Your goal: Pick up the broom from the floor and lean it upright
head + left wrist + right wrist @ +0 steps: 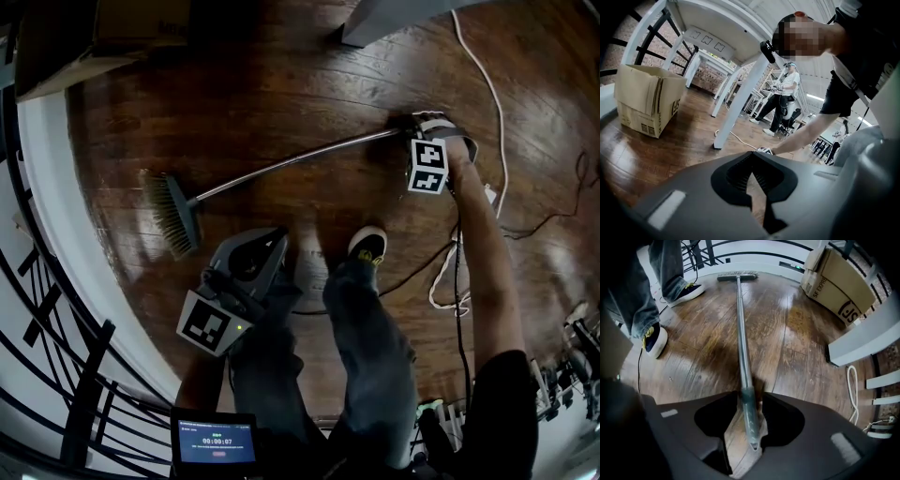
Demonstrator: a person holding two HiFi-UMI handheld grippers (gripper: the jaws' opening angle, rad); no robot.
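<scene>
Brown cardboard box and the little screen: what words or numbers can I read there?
"SF EXPRE", cut off: brown cardboard box, on its side.
"SF" logo: same box, lower down.
"00:00:07": small blue screen; its smaller line is too blurred to read.

Cardboard box (pixel 846 289): "SF EXPRE…" on side, rest cut off; big "SF" logo on adjoining face. Small screen (pixel 217 441), head view bottom: timer "00:00:07"; smaller lines unreadable.
</scene>
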